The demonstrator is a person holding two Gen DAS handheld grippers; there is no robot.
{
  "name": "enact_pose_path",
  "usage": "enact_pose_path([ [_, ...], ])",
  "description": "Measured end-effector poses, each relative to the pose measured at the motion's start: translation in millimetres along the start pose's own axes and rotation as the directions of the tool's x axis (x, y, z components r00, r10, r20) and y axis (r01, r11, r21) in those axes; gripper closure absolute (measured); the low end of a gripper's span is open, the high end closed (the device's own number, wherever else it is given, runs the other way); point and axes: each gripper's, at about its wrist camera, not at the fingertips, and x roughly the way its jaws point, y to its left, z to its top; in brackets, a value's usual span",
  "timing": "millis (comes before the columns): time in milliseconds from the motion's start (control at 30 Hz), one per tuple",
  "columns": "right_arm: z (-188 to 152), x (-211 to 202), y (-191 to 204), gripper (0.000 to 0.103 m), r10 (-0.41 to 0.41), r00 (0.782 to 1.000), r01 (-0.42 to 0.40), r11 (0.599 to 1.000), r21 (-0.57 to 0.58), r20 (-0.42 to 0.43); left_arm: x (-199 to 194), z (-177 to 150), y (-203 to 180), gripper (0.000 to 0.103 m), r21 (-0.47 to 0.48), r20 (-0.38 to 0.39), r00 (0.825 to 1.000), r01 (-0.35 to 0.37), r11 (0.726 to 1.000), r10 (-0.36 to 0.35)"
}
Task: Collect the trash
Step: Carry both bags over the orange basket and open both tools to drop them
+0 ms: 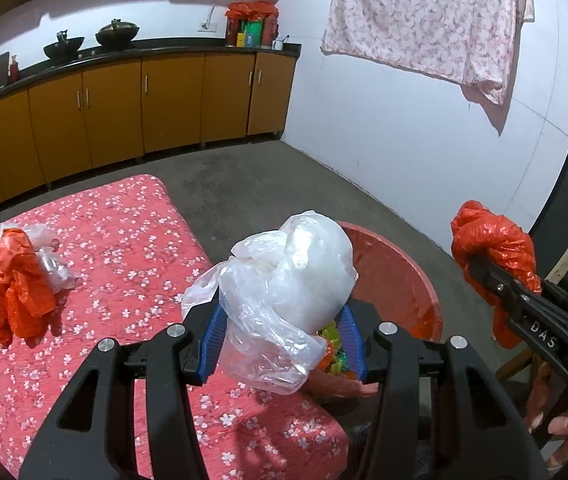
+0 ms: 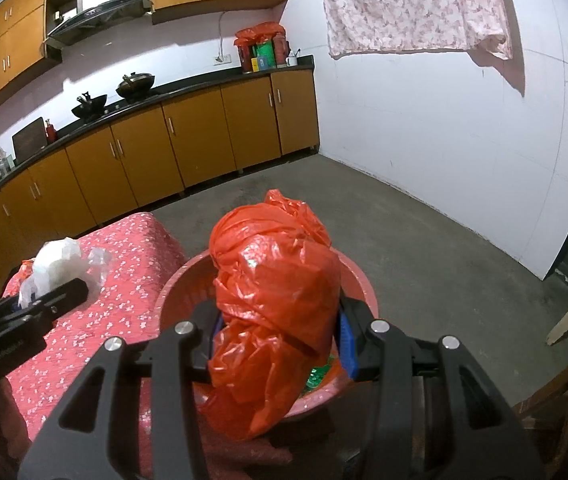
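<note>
We can read only one marking with confidence: the raised letters "DAS" on the black side of the right claw [image 1: 474,258], seen in the left wrist view where the body runs down toward the lower right. In the right wrist view, the left claw [image 2: 49,294] carries a line of small print along its side, but it is too blurred for us to read. The packets standing on the far kitchen surface [image 2: 203,82] show coloured labels, none of them legible to us.
</note>
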Motion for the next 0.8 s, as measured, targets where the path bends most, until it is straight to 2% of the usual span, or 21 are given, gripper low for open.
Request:
enact_pose_path([
  [800, 5, 39, -8, 0.060, 0.018, 0.999, -0.016, 0.999, 0.051, -0.036, 53, -1, -27, 0.053, 0.048, -0.079, 0.997, 0.014, 0.999, -0.010],
])
